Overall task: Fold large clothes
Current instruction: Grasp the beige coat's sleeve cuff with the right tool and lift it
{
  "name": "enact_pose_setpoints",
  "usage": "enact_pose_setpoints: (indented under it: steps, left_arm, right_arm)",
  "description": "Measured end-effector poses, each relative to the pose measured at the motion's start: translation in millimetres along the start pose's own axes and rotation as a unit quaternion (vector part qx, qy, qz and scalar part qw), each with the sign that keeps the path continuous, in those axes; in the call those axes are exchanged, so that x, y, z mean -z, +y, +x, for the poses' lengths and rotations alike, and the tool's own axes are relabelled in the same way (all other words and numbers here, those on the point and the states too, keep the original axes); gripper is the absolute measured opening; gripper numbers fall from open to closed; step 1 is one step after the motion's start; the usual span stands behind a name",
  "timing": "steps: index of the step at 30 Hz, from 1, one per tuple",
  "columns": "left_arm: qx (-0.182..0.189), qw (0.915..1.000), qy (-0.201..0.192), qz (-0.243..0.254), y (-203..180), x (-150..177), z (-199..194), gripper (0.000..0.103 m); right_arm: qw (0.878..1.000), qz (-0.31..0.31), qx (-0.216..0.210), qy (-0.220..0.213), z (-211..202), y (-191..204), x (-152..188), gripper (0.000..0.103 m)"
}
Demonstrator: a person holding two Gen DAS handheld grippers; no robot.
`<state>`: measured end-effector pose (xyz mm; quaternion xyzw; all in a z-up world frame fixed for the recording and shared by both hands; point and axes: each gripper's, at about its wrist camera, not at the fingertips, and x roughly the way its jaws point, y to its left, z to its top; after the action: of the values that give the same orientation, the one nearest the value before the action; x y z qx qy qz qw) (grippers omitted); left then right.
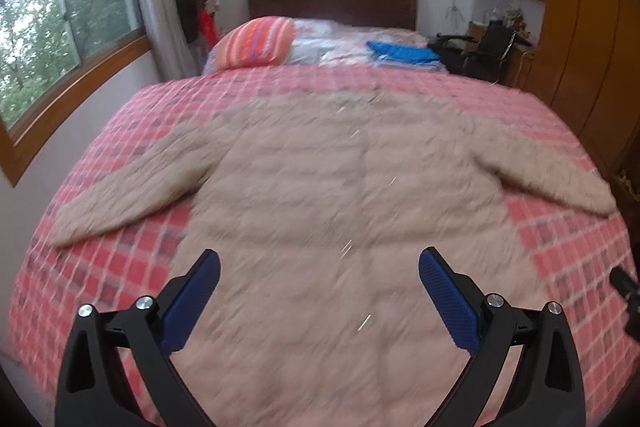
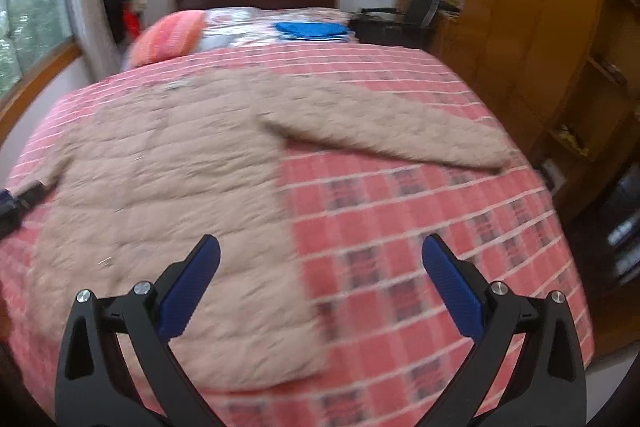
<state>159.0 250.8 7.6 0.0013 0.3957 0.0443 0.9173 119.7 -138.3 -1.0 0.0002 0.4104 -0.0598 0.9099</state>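
Left gripper [image 1: 319, 263]: fingers spread wide, empty, held above the near hem of the jacket [image 1: 340, 195] and aimed along its length toward the headboard [image 1: 332, 5]. The jacket lies flat on the bed [image 1: 560, 235], directly ahead of and beneath this gripper, one sleeve stretching out to either side. Right gripper [image 2: 320, 251]: likewise wide and empty, poised over the jacket's near right corner; the jacket body [image 2: 160, 195] lies ahead and to the left, its sleeve [image 2: 384, 137] ahead, bare bedspread [image 2: 440, 227] to the right. Both views are motion-blurred.
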Motion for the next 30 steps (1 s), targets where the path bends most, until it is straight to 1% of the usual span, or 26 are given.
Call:
enact_pose_setpoints:
  steps: [1,3,5,8,10,11,14,16,20,23,25,27,28,30]
  left_arm:
    - [0.006,1.0000,0.000,0.007,-14,-13,10,0.099]
    - [0.026,0.9993,0.008,0.025,-41,-33,30,0.099]
    - [0.040,0.9978,0.026,0.046,-70,-48,52,0.099]
    - [0.072,0.9930,0.063,0.070,-118,-72,95,0.099]
    - [0.081,0.9907,0.081,0.075,-137,-80,116,0.088]
    - [0.084,0.9892,0.094,0.075,-147,-83,127,0.078]
    - [0.124,0.9778,0.163,0.045,-173,-90,173,0.079]
    - [0.132,0.9727,0.188,0.030,-185,-89,195,0.079]
    - [0.129,0.9717,0.195,0.033,-207,-88,220,0.079]
    - [0.136,0.9701,0.199,0.031,-215,-88,231,0.078]
    - [0.137,0.9708,0.194,0.033,-223,-88,239,0.077]
    - [0.135,0.9717,0.190,0.040,-227,-87,244,0.068]
    - [0.132,0.9718,0.190,0.045,-229,-86,247,0.067]
    - [0.127,0.9729,0.186,0.053,-235,-83,251,0.064]
  right_arm:
    - [1.000,0.009,0.005,0.001,7,-10,-5,0.100]
    - [0.999,0.051,0.009,0.010,29,-45,-23,0.100]
    - [0.995,0.093,0.015,0.021,45,-77,-35,0.100]
    - [0.987,0.154,0.033,0.034,75,-132,-54,0.100]
    - [0.982,0.172,0.054,0.052,95,-160,-64,0.100]
    - [0.980,0.178,0.060,0.063,108,-174,-68,0.100]
    - [0.974,0.195,0.070,0.087,141,-208,-74,0.100]
    - [0.967,0.218,0.079,0.101,166,-231,-73,0.100]
    - [0.954,0.265,0.059,0.129,206,-265,-71,0.100]
    - [0.946,0.286,0.064,0.141,227,-280,-73,0.099]
    - [0.942,0.297,0.055,0.149,240,-285,-75,0.099]
    - [0.937,0.310,0.045,0.155,250,-288,-76,0.099]
    - [0.935,0.315,0.041,0.159,255,-288,-77,0.096]
    - [0.928,0.330,0.027,0.170,265,-290,-75,0.072]
